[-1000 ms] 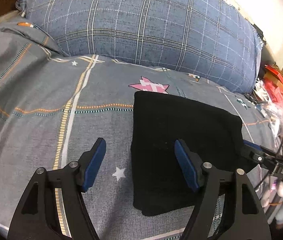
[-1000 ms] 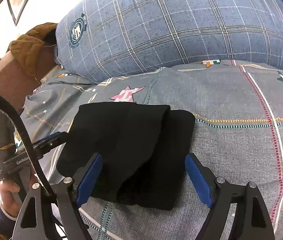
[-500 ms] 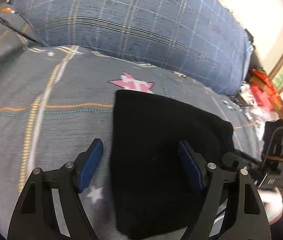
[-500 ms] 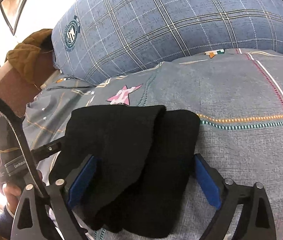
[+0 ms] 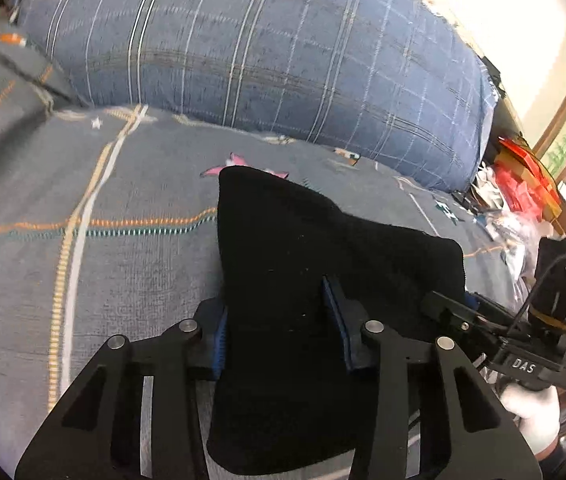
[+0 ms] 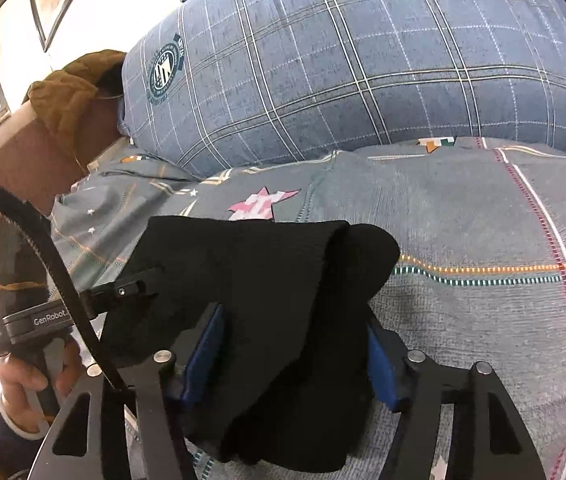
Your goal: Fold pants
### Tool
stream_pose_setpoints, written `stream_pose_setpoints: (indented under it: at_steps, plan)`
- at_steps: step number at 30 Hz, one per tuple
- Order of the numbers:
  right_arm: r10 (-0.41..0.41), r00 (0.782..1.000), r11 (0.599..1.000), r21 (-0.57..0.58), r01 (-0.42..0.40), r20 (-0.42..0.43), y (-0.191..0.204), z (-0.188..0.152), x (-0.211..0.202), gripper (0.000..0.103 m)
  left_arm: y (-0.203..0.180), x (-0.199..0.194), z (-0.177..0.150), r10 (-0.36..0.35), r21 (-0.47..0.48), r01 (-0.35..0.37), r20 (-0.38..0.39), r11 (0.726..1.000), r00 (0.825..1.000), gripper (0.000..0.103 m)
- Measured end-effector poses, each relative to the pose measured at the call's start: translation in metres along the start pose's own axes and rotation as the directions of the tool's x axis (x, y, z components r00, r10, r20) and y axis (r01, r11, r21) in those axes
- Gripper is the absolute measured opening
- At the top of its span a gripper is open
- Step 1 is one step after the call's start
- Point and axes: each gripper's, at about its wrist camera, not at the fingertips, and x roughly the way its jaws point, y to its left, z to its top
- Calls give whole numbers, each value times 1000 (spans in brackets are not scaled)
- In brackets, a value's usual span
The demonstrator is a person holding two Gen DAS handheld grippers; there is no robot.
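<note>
In the left wrist view, a grey patterned bedspread (image 5: 131, 264) is seen from nine o'clock inward, with a blue plaid pillow (image 5: 267, 60) lying across twelve o'clock. The folded black pants (image 5: 307, 280) are laid on the bed at the centre, and their near edge is gathered between the blue pads of the left tongs (image 5: 279, 332), whose jaws are closing and already pressed against the cloth on both sides. At three o'clock the right tongs (image 5: 459, 312) are seen at the far edge of the pants.

In the right wrist view, a hand (image 6: 31, 380) is seen at eight o'clock, wrapped round the handle of the left tongs (image 6: 139, 284), whose tips are met by the pants' edge. The pants (image 6: 267, 288) are bunched at the centre between the closing jaws of the right tongs (image 6: 295, 356), with both pads touched by the fabric.
</note>
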Motion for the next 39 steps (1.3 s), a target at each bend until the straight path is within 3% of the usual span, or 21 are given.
stream_pose_setpoints:
  at_steps: [9, 18, 25, 29, 30, 31, 32, 33, 34, 36, 39]
  plan:
    - [24, 999, 999, -47, -22, 46, 21, 27, -16, 59, -3, -31, 34, 16, 32, -19, 86, 999, 996, 39]
    - [39, 994, 995, -97, -29, 103, 39, 83, 5, 59, 18, -21, 87, 76, 57, -84, 132, 995, 988, 39]
    - [42, 995, 995, -96, -33, 93, 39, 115, 42, 59, 44, 22, 111, 90, 23, -91, 61, 996, 994, 39]
    - [14, 998, 998, -54, -11, 58, 26, 117, 68, 61, 65, 67, 110, 114, -20, -114, -38, 993, 993, 39]
    - [-1, 999, 999, -42, 3, 36, 20, 116, 77, 62, 69, 76, 107, 145, -31, -148, -65, 989, 987, 41]
    - [-29, 999, 999, -42, 30, 13, 15, 114, 88, 64, 78, 86, 104, 175, -56, -180, -90, 982, 980, 53]
    - [-78, 997, 995, -57, 77, -16, 10, 109, 102, 64, 84, 88, 101, 174, -83, -182, -91, 980, 980, 58]
    - [-109, 993, 992, -70, 106, -45, 5, 105, 113, 66, 90, 88, 100, 169, -111, -178, -83, 978, 982, 71]
    - [-98, 993, 994, -56, 94, -69, -2, 101, 121, 74, 95, 85, 99, 170, -128, -178, -74, 976, 983, 77]
    - [-34, 998, 999, 38, 36, -61, -16, 97, 120, 75, 99, 81, 99, 163, -137, -172, -76, 976, 984, 77]
    - [-53, 998, 998, 12, 53, -43, -14, 96, 109, 75, 91, 70, 98, 213, -121, -219, -60, 968, 975, 76]
